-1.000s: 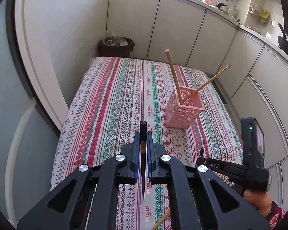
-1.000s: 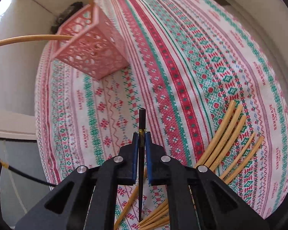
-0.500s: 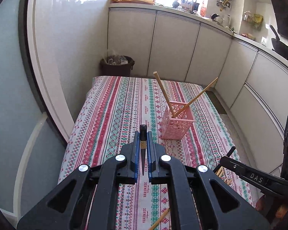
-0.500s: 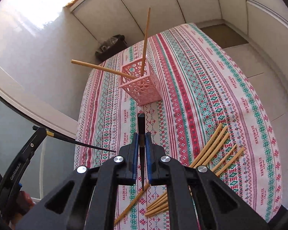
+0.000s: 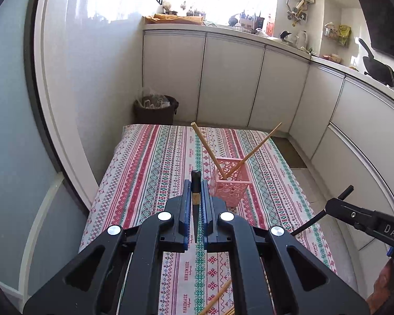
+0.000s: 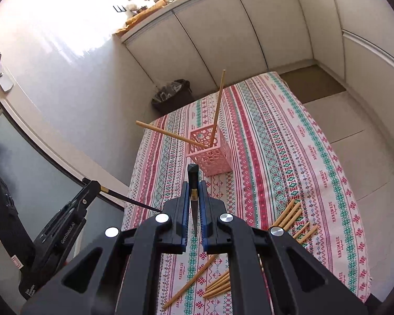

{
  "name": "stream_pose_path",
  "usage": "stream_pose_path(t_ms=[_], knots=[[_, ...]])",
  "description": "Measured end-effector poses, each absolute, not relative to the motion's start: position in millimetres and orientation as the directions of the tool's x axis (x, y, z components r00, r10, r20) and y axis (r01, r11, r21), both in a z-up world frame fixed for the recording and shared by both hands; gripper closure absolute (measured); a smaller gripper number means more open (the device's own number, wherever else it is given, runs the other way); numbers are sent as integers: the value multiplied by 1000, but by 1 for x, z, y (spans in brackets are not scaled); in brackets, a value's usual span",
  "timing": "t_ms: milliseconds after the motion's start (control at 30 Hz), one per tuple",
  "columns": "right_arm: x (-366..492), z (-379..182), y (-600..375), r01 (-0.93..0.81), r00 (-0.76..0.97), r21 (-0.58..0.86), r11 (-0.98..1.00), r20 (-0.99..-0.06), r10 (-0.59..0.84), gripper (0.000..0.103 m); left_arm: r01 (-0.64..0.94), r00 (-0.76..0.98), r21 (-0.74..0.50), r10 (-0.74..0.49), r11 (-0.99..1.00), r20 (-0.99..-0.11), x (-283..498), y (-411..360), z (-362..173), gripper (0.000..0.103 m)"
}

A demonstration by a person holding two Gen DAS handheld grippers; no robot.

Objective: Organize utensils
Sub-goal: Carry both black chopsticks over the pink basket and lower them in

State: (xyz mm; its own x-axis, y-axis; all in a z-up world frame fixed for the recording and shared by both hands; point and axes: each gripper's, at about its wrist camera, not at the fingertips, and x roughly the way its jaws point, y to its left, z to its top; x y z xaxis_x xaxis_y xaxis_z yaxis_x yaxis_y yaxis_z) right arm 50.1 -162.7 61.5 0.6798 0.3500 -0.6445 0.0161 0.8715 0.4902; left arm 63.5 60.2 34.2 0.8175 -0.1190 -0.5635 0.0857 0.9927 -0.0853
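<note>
Ahead of both your tongs, on the striped cloth (image 6: 289, 141):

1. Pink holder (image 5: 229, 183): latticed, square, upright. It lies forward and slightly right of your left gripper (image 5: 196, 191), and forward, a touch right, of your right gripper (image 6: 194, 191). Both tongs are raised above the cloth and apart from it.

2. Bamboo chopsticks in holder (image 6: 216, 110): two, crossed, leaning out over opposite rims.

3. Loose bamboo chopsticks (image 6: 289, 216): a fan to the right of and below your right tongs, more near the bottom edge of that view, flat on the cloth, long axes running diagonally away to the right.

4. Left black chopstick (image 5: 195, 197): clenched between the left jaws, long axis running fore and aft along the fingers, thick end with its gold band poking out forward, thin tip back toward you.

5. Right black chopstick (image 6: 193, 183): gripped the same way in the right jaws, blunt end forward, tip rearward.

Judgement: the coming move turns on tilting each stick so its axis drops into the holder's open top. Neither hand looks clearly nearer; the holder sits closer to the left tongs' line in the left view. The leaning bamboo sticks could foul the entry.
</note>
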Motion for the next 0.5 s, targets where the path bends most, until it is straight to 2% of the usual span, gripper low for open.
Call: stream_pose_path(t_ms=[500], knots=[[47,101,-194,-21,756,497,868,-560,339,96,107,854,-58,-121,993,-506,63,31,47,97]])
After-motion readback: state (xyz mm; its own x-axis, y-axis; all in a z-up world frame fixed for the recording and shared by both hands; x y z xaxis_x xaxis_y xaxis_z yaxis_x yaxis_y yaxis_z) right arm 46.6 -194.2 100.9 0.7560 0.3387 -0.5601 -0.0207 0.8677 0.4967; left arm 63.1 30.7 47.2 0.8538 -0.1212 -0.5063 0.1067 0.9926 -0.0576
